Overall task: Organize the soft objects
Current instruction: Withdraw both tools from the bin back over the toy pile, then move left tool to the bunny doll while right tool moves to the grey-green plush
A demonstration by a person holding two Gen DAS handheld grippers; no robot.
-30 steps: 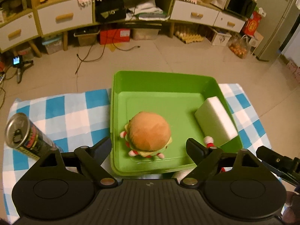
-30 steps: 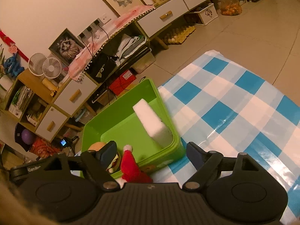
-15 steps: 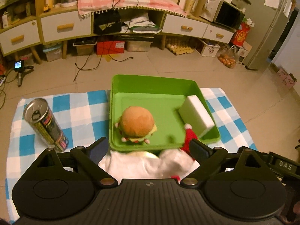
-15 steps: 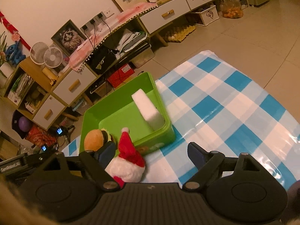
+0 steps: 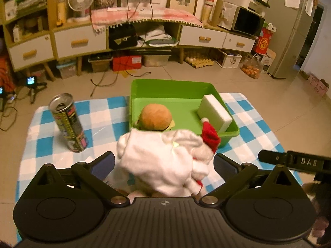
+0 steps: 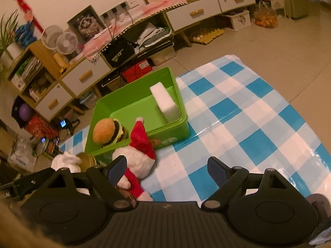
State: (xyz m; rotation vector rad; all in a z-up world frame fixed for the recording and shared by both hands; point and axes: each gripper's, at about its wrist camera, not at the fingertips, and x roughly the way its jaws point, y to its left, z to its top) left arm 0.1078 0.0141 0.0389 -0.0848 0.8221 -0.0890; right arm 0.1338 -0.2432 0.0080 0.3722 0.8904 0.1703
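Observation:
A green bin [image 5: 171, 86] stands on the blue checked cloth and holds a plush burger [image 5: 155, 116] and a white sponge block [image 5: 214, 113]. A white plush Santa with a red hat [image 5: 163, 161] lies on the cloth in front of the bin. My left gripper [image 5: 164, 163] is open, its fingers on either side of the Santa without gripping it. My right gripper [image 6: 166, 168] is open and empty over the cloth, with the Santa [image 6: 138, 157] by its left finger. The bin [image 6: 134, 95], burger [image 6: 106, 130] and sponge [image 6: 165, 103] also show in the right wrist view.
A tall drink can [image 5: 67, 124] stands upright on the cloth left of the bin. The cloth [image 6: 248, 111] stretches to the right of the bin. Cabinets, boxes and cables stand on the floor beyond the table.
Both grippers pulled back from the bin toward the near edge. The Santa, only partly seen before, now lies between the left gripper's fingers. The can came into fuller view.

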